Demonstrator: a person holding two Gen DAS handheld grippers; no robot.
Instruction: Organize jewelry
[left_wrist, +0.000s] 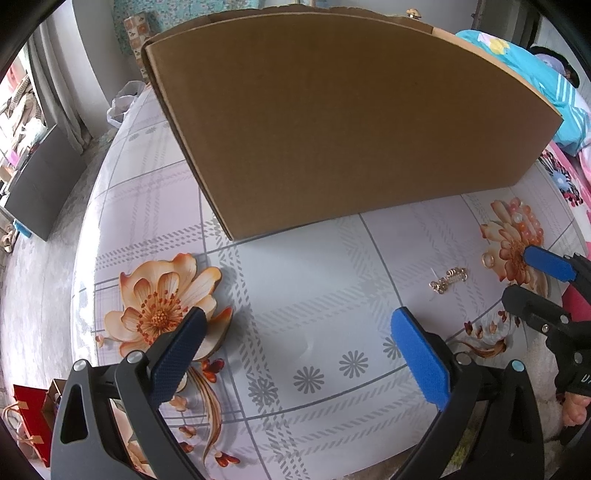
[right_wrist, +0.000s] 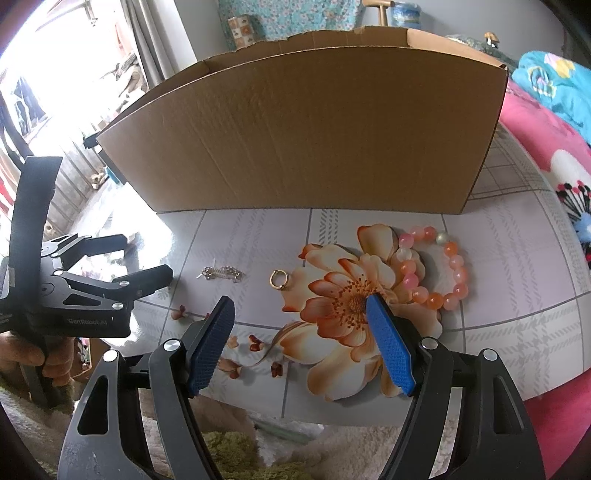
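Right wrist view: your right gripper (right_wrist: 300, 319) hangs wide apart, holding nothing, over the tablecloth (right_wrist: 517, 266). At its 12 o'clock lies the gold ring (right_wrist: 279, 279), the bead bracelet (right_wrist: 436, 269) at 2, the small chain piece (right_wrist: 221, 274) at 10. Your left gripper (left_wrist: 295, 339) gapes wide too, the cardboard box (left_wrist: 332, 122) at its 12

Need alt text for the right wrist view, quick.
Open blue-padded right tongs hover over a floral tablecloth holding a pink-and-orange beaded bracelet, gold ring and small silver chain, before a brown cardboard box.
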